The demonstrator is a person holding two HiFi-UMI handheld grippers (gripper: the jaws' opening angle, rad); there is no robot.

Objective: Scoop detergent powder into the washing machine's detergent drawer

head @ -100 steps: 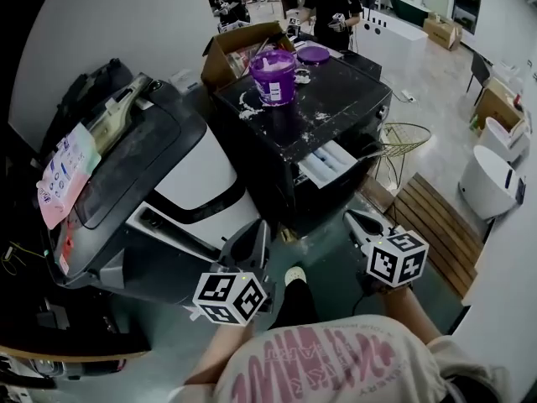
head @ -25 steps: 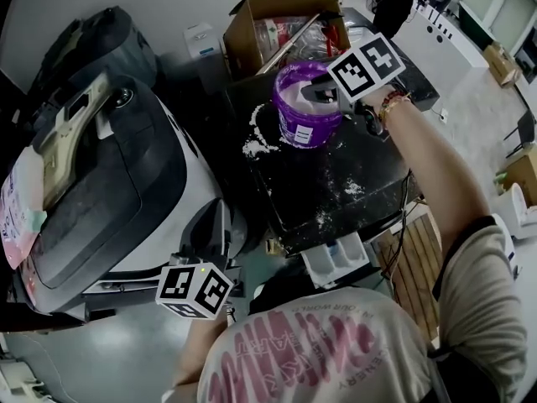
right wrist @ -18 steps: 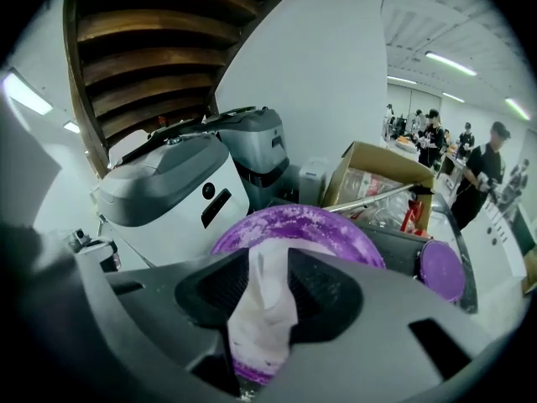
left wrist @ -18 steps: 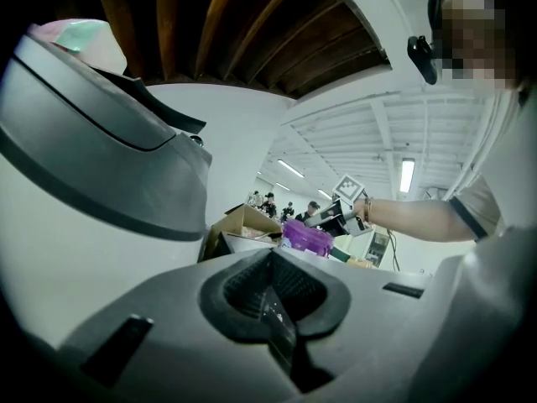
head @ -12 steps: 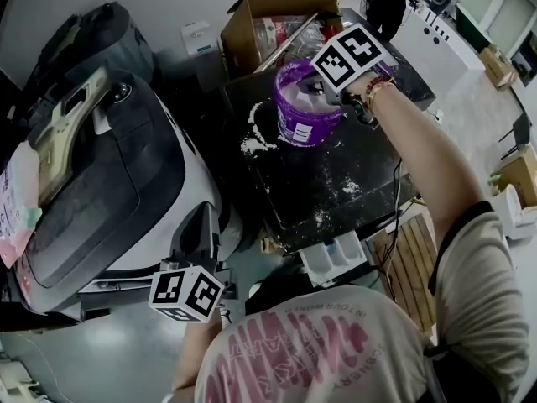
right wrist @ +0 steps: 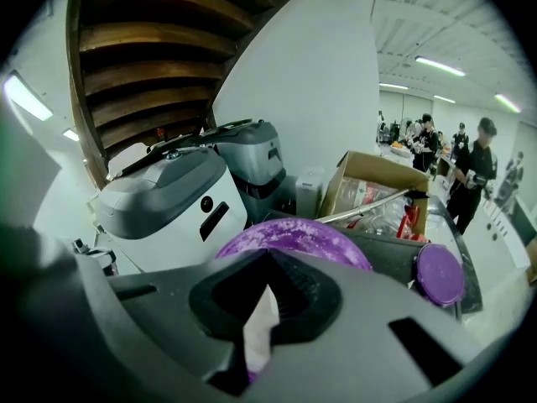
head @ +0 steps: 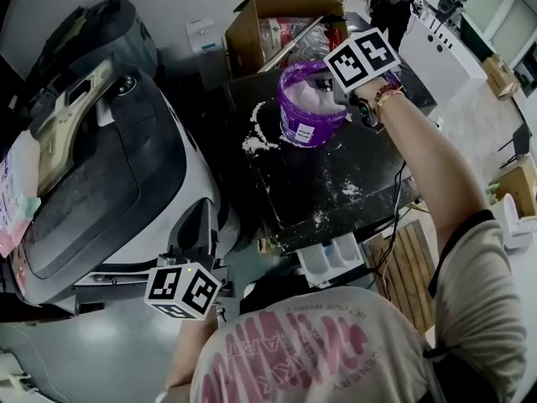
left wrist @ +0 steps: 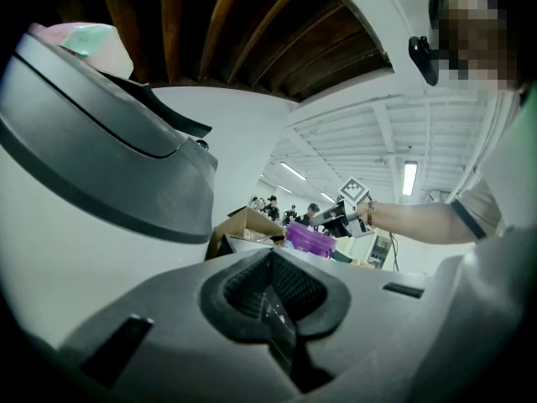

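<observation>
We see our right gripper [head: 325, 88] dipped into the purple tub [head: 306, 116] on the black washing machine [head: 336, 179], spilled powder [head: 252, 143] beside the tub, detergent drawer [head: 332, 259] pulled open below, our left gripper [head: 204, 221] low beside a grey-and-white machine [head: 109, 166], cardboard box [head: 273, 15] behind.

head view: steeply down | left gripper view: far | right gripper view: close; all share purple tub [head: 304, 124]

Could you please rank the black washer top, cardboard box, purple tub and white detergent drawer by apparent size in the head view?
Black washer top
Brown cardboard box, partly hidden
Purple plastic tub
White detergent drawer
</observation>
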